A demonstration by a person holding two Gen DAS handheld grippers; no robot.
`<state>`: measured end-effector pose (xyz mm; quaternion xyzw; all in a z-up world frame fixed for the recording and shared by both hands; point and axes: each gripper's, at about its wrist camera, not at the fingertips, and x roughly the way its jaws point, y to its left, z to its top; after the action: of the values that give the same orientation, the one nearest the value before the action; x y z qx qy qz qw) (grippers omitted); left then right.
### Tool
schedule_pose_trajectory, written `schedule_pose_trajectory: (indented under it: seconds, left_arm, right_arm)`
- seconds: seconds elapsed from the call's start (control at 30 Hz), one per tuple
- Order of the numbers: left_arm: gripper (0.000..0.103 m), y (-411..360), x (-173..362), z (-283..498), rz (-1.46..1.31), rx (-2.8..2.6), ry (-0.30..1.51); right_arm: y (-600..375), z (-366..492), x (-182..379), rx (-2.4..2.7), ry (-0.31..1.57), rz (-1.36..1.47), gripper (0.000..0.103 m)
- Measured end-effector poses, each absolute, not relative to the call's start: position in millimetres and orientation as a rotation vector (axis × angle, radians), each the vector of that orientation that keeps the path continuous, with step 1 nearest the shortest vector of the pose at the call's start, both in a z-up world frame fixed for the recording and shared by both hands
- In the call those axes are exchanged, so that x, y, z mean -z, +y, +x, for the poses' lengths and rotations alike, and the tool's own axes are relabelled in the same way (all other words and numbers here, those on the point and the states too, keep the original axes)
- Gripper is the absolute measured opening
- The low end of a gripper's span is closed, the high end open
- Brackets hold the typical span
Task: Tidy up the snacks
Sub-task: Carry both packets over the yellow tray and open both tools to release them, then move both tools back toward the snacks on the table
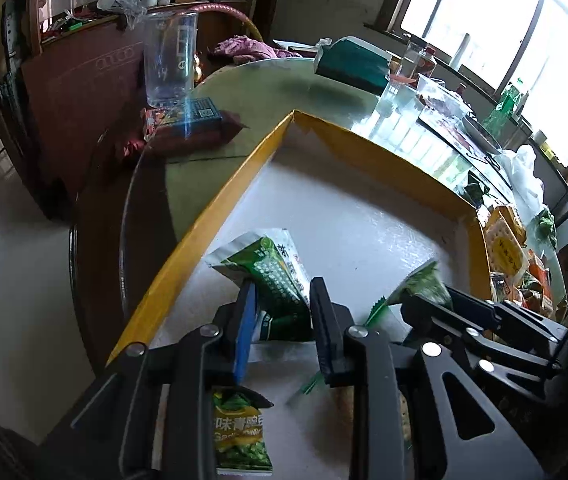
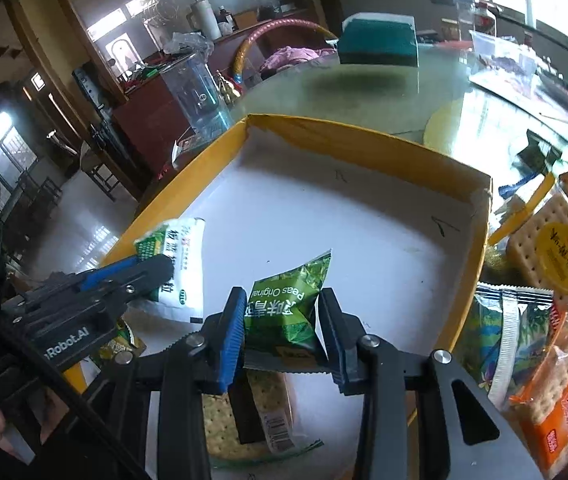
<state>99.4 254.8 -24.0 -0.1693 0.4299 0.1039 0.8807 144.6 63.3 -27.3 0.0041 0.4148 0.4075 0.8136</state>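
A shallow box with a yellow rim (image 1: 220, 216) (image 2: 364, 148) and a white floor lies on the glass table. My left gripper (image 1: 283, 292) (image 2: 164, 270) is shut on a white and green packet (image 1: 280, 272) (image 2: 182, 248) over the box's left side. To its right, my right gripper (image 2: 282, 296) (image 1: 430, 296) is shut on a green peas packet (image 2: 284, 320) (image 1: 420, 280) standing upright between its pads. A garlic pea packet (image 1: 240, 432) and a cracker pack (image 2: 244, 420) lie on the box floor under the grippers.
Loose snacks are piled right of the box: cracker packs (image 2: 552, 248) (image 1: 504, 240), a green packet (image 2: 496, 332), an orange pack (image 2: 556, 412). A clear jug (image 1: 170, 56), a red packet (image 1: 188, 128) and a teal box (image 1: 352, 62) stand beyond. The table edge (image 1: 124, 216) drops off left.
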Motion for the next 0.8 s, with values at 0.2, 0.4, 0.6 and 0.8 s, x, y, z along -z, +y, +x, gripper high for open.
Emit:
schedule_pose_trajectory:
  seconds: [0.2,0.4,0.6,0.8]
  left_arm:
    - [0.063,234.5,4.7,82.9,-0.303,-0.234,0.816]
    - [0.077,198.2,-21.8,57.7,-0.347,-0.163,0.728]
    - [0.078,140.0,-27.9,59.2,-0.348,-0.041,0.753]
    - [0.078,94.5,-22.2,69.6,-0.302,0.031,0.803]
  right_arm:
    - [41.0,135.3,12.7,-0.911,0.835,0.078,0.058]
    - [-17.2,120.3,4.1,-0.957,0.774,0.215,0.069]
    - [-91.5,119.8,18.7,-0.849,0.777,0.302,0.069]
    - [-141.0,140.1,38.0,-0.708,0.811,0.267,0.069]
